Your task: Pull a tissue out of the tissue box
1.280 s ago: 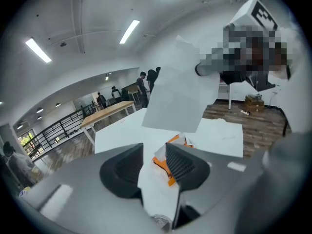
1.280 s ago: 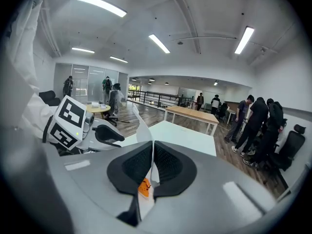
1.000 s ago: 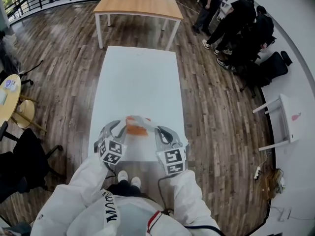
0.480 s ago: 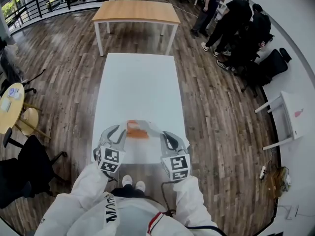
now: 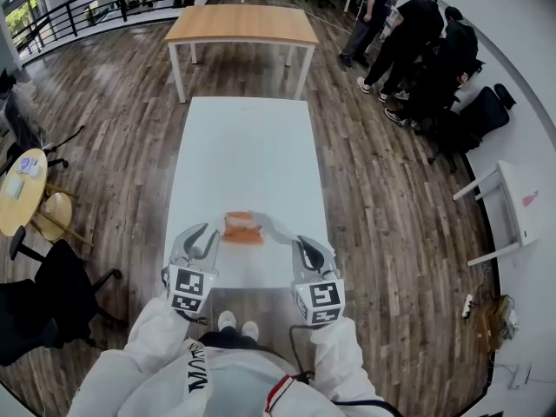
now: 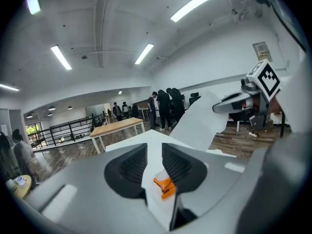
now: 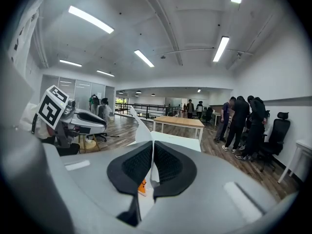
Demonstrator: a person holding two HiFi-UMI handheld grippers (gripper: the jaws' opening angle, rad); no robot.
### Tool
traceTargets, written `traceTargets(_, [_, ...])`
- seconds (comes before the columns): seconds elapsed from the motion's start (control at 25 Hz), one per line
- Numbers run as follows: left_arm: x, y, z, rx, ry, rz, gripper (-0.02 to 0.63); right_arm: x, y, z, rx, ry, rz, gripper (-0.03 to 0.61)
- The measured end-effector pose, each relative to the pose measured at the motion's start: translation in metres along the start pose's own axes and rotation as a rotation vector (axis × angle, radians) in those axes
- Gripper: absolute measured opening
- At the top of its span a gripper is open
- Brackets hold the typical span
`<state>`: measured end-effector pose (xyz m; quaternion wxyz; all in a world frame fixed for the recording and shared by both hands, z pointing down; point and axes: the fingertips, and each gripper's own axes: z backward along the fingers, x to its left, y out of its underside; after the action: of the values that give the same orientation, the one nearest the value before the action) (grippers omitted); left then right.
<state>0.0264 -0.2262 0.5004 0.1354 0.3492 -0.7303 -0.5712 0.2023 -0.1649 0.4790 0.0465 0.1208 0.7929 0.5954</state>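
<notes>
Left tool point(image 6: 154, 162): jaws apart, just been closing, nothing pinched between them.
Right tool point(image 7: 152, 165): clamped on the tissue point(image 5: 276, 229).
Tissue: lifted, trailing towards the tissue box point(image 5: 241, 228).
Tissue box: orange, on the worktop's point(image 5: 243, 146) near end, between both tools.

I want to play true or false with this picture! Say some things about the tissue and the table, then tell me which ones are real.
1. The tissue box is orange. True.
2. The tissue box sits on a brown wooden table. False: it sits on the white table.
3. The right hand-held gripper is pinching a white tissue. True.
4. Nobody else is in the room. False: several people stand at the far right, near the wall.
</notes>
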Motion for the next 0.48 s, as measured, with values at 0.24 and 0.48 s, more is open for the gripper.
traceTargets(0.24, [0.008, -0.011, 0.023, -0.043, -0.039, 0.030, 0.060, 0.001, -0.001, 0.016, -0.029, 0.017, -0.022, 0.003])
traceTargets(0.48, [0.005, -0.017, 0.033, -0.066, -0.067, 0.051, 0.038, -0.001, 0.001, 0.029, -0.043, 0.018, -0.035, 0.003])
